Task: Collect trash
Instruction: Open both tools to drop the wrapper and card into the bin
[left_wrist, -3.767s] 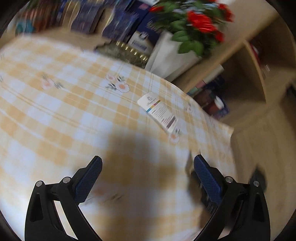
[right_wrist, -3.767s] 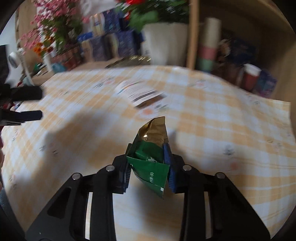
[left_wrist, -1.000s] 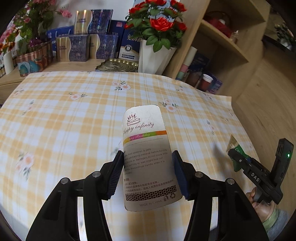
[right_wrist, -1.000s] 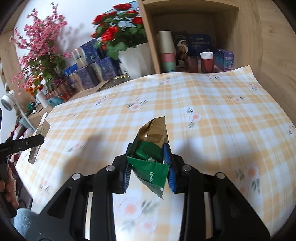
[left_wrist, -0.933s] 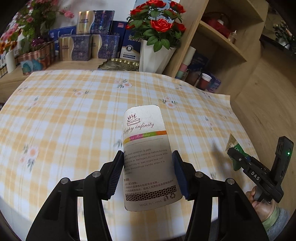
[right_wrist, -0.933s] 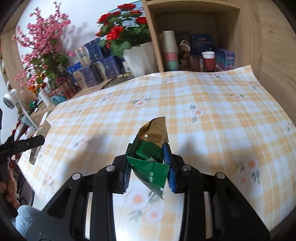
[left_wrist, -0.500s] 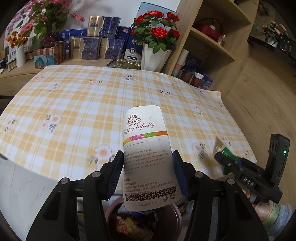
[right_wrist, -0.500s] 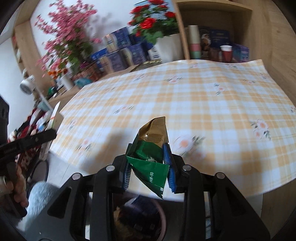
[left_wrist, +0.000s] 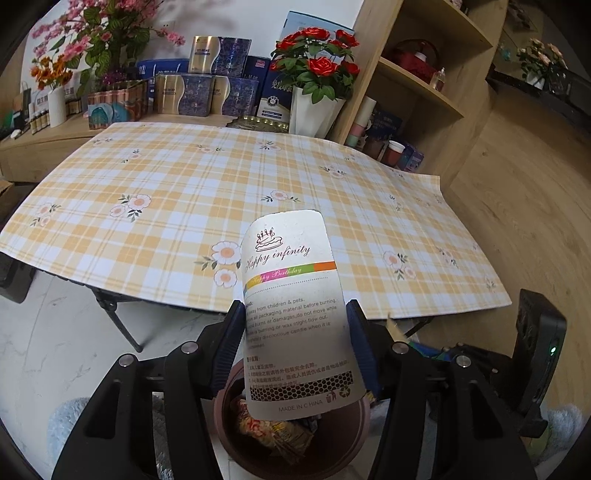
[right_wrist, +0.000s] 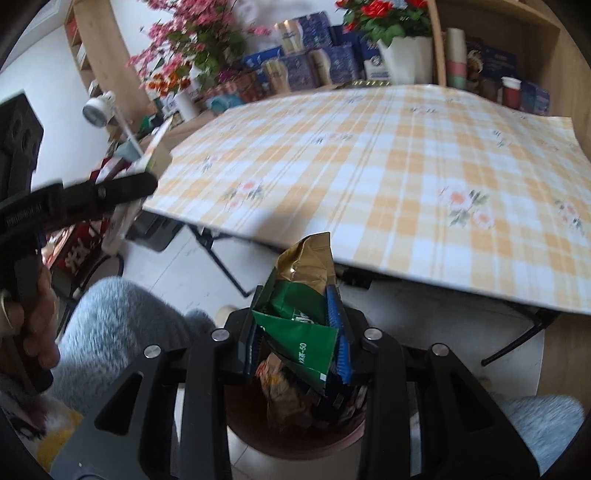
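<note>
A white printed card stands upright between the pads of my left gripper, which is shut on it. Below it is a dark red bin on the floor, with several wrappers inside. My right gripper is shut on a crumpled green and gold wrapper, over the same bin. Both grippers are past the near edge of the checked tablecloth. The right gripper's body shows at the lower right of the left wrist view, and the left gripper's finger at the left of the right wrist view.
Black folding table legs stand just behind the bin. A person's fluffy grey knee and hand are to the bin's left. A white vase of red roses, blue boxes and a wooden shelf line the table's far side.
Both grippers have drawn back off the table with their trash and now hang over the bin, which was out of sight a second ago. The right gripper has tipped and rolled.
</note>
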